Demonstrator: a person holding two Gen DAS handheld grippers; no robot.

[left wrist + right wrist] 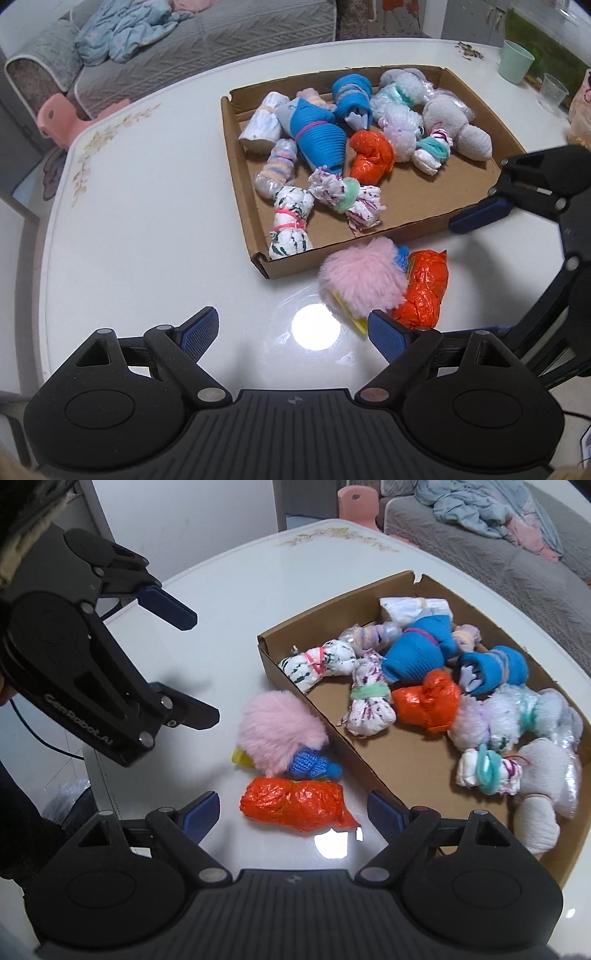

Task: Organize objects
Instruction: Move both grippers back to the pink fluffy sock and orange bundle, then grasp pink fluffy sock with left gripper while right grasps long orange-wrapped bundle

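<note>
A shallow cardboard box (242,173) (332,607) on the white table holds several tied bundles: blue socks (317,140), an orange plastic one (371,157), white patterned ones. Outside its near wall lie a pink fluffy bundle (364,277) (277,727), a blue knitted piece (308,766), something yellow (242,758) and an orange plastic bundle (424,290) (295,805). My left gripper (293,328) (197,668) is open, its right fingertip just short of the pink bundle. My right gripper (293,812) is open too, with the orange bundle just ahead of its fingertips and untouched. One of its fingers (478,218) shows beside the box.
A green cup (515,61) and a clear cup (554,92) stand at the table's far right. Beyond the table are a grey sofa (221,40) with a blue cloth and a pink stool (59,118). The table's rounded edge runs along the left.
</note>
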